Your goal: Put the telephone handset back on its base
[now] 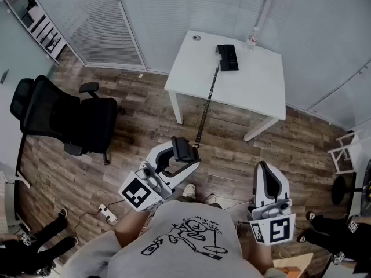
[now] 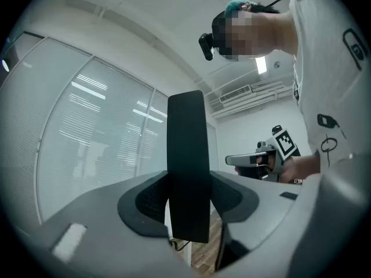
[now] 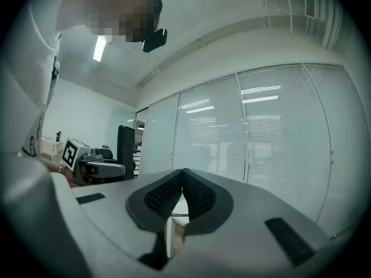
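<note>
My left gripper (image 1: pixel 181 153) is shut on the black telephone handset (image 1: pixel 184 149), which stands upright between the jaws as a dark slab in the left gripper view, handset (image 2: pixel 187 167). A coiled black cord (image 1: pixel 207 104) runs from the handset up to the black telephone base (image 1: pixel 228 57) on the white table (image 1: pixel 255 88) across the room. My right gripper (image 1: pixel 268 181) is shut with nothing between its pads, well to the right of the handset; in the right gripper view its black pads (image 3: pixel 197 196) press together.
A black office chair (image 1: pixel 64 117) stands at the left on the wood floor. A small bottle (image 1: pixel 251 39) sits at the table's far edge. A power strip (image 1: pixel 106 214) lies on the floor near my feet. Blinds and glass walls close the room behind.
</note>
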A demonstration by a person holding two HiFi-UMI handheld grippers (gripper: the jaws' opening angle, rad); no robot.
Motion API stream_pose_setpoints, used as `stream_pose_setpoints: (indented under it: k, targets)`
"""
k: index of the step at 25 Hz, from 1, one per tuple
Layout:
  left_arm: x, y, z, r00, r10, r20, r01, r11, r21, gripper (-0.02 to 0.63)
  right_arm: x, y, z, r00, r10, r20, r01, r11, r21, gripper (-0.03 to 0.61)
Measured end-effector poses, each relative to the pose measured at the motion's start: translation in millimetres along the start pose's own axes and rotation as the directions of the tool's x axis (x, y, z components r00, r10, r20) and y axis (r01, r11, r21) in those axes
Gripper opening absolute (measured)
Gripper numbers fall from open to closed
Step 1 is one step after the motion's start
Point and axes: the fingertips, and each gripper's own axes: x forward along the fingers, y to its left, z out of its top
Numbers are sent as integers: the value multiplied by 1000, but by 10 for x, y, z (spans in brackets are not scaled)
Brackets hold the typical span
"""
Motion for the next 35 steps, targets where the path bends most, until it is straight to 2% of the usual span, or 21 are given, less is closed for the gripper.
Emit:
stream_pose_setpoints:
  k: [5,9,11,17,21,28,35]
  targets:
    - [-169,25,24,1000,7,-1,-7,1000,-17,206,40,165,22,1000,15,0,-15,999,-30,6]
    - [-262,60,0,1000,-4,-4,4,1000,-30,206,58,244,-17,1000,28,10,-28,999,29,6]
    - [-299,81,-19,1000,-1,-1,1,999,-35,206,67,273,-22,999,39,12,-40,999,28,6]
    - [-240,66,-52,1000,-10,-4,10,999,-44,206,60,198,-20,999,30,14,-30,999,13,6]
    - [-199,105,-47,1000,1,-10,-1,999,-47,206,154,182,-78,998,63,9,-63,998,22,6]
    - [174,239,-77,1000,4,-9,-4,999,-47,206,320,-173,-91,998,56,27,-56,998,15,6]
    - [770,474,-110,999,34,-19,-35,998,-46,206,611,-779,-177,998,50,35,-51,998,39,6]
